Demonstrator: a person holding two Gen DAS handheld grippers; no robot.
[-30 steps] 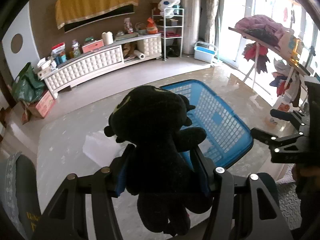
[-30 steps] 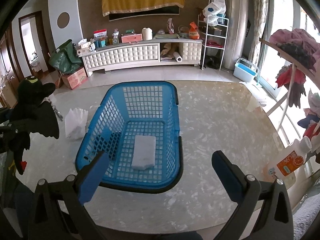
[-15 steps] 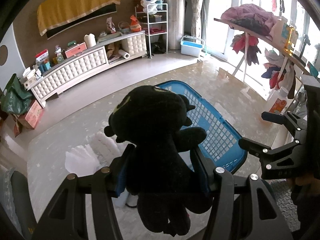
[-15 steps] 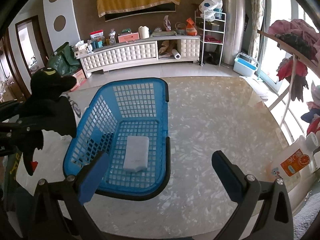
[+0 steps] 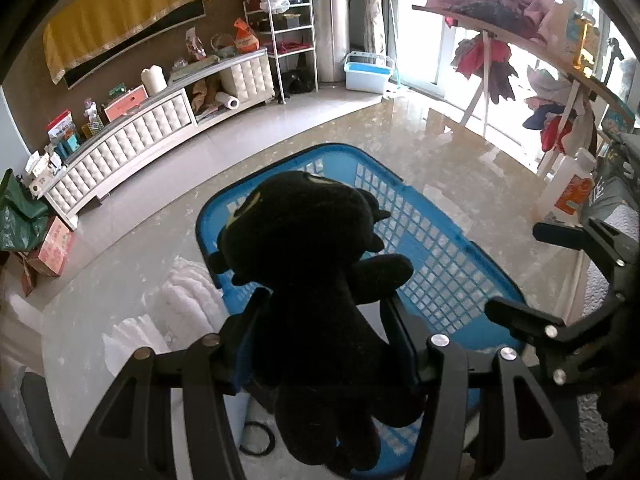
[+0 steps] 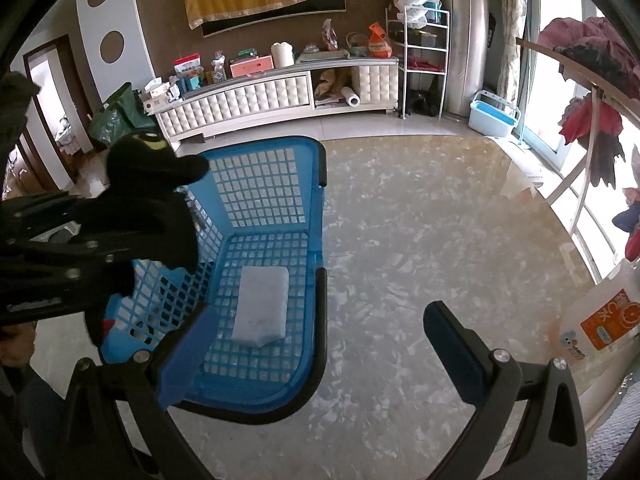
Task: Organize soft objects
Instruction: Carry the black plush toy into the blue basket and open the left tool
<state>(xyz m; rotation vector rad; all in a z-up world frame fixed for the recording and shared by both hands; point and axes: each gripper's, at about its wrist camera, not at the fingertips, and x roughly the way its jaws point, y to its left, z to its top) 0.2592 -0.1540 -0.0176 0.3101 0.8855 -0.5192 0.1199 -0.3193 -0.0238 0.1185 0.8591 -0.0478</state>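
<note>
A black plush toy (image 5: 316,280) with yellow eyes is clamped at its waist by my left gripper (image 5: 324,332), which is shut on it. It hangs over the near left rim of the blue plastic basket (image 5: 432,248). From the right wrist, the same plush toy (image 6: 148,196) and the left gripper (image 6: 60,252) sit above the left wall of the basket (image 6: 260,208). A white sponge-like block (image 6: 262,304) lies on the basket floor. My right gripper (image 6: 316,344) stands open and empty over the basket's near right corner.
The basket rests on a glossy marble table (image 6: 420,240). White folded tissue or cloth (image 5: 180,304) and a black ring (image 5: 258,438) lie left of the basket. An orange-labelled bottle (image 6: 600,320) stands at the table's right edge. A clothes rack (image 5: 520,32) is beyond.
My left gripper has carried the plush toy rightward and down, from beside the basket to over its left rim. The right gripper has crept a little towards the basket and stays open.
</note>
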